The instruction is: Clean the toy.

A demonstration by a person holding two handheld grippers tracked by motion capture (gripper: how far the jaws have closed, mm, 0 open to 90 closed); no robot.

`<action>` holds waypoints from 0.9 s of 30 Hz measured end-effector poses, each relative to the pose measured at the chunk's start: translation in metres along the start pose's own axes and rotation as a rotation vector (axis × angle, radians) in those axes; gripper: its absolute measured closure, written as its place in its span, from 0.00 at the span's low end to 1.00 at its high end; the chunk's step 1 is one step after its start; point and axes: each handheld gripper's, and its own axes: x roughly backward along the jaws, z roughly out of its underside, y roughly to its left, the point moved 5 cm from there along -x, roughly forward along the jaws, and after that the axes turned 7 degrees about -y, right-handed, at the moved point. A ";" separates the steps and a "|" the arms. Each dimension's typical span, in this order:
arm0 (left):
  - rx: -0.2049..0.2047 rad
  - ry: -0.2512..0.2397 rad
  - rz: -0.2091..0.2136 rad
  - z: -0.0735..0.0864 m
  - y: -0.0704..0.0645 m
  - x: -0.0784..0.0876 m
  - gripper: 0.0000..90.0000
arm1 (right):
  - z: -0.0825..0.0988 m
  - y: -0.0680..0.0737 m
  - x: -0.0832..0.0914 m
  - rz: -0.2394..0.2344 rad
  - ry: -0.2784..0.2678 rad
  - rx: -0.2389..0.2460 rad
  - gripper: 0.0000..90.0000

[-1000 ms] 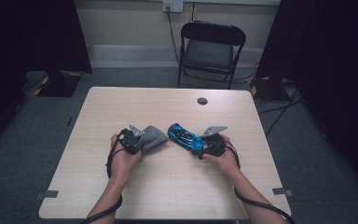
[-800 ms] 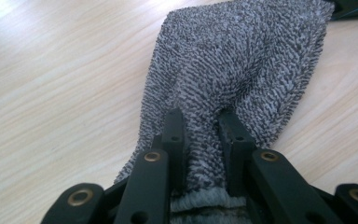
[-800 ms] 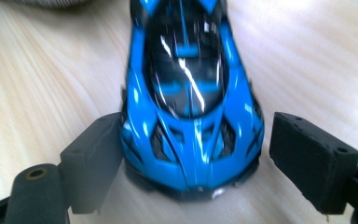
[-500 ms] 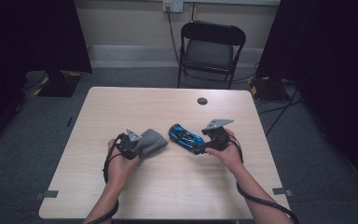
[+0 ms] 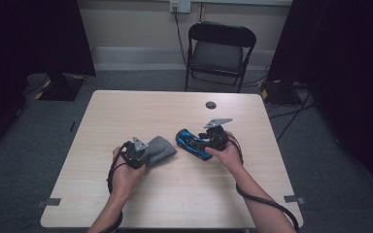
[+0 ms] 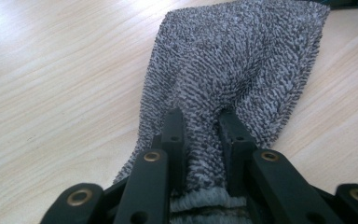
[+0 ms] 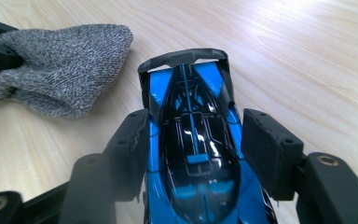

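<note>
A blue and black toy car [image 5: 189,140] lies at the middle of the wooden table [image 5: 126,111]. My right gripper [image 5: 202,143] straddles the car [image 7: 191,93] from its right end; its jaws have just been closing and both pads now touch the car's sides, gripper [image 7: 193,128]. To the left lies a grey knitted cloth [image 5: 161,148]. My left gripper [image 5: 145,154] is shut on the near end of the cloth [image 6: 233,60], which bunches between the pads, gripper [image 6: 200,121]. The cloth's far tip [image 7: 60,70] lies close to the car's end.
A small black round object [image 5: 211,105] sits near the table's far edge. A black folding chair [image 5: 221,48] stands behind the table. Cables trail from both grippers toward the near edge.
My right gripper has moved left over the car and its jaws have narrowed onto the car's sides. The left gripper and the cloth have stayed put.
</note>
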 end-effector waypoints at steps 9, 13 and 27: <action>-0.002 -0.007 0.001 -0.004 -0.002 -0.002 0.83 | 0.000 0.002 -0.007 0.026 0.030 0.063 0.52; -0.007 0.007 -0.007 -0.007 -0.005 -0.008 0.83 | 0.004 0.003 -0.011 0.029 0.042 0.099 0.53; -0.065 0.067 0.021 -0.022 -0.041 -0.030 0.84 | 0.005 0.004 -0.010 0.042 0.038 0.097 0.55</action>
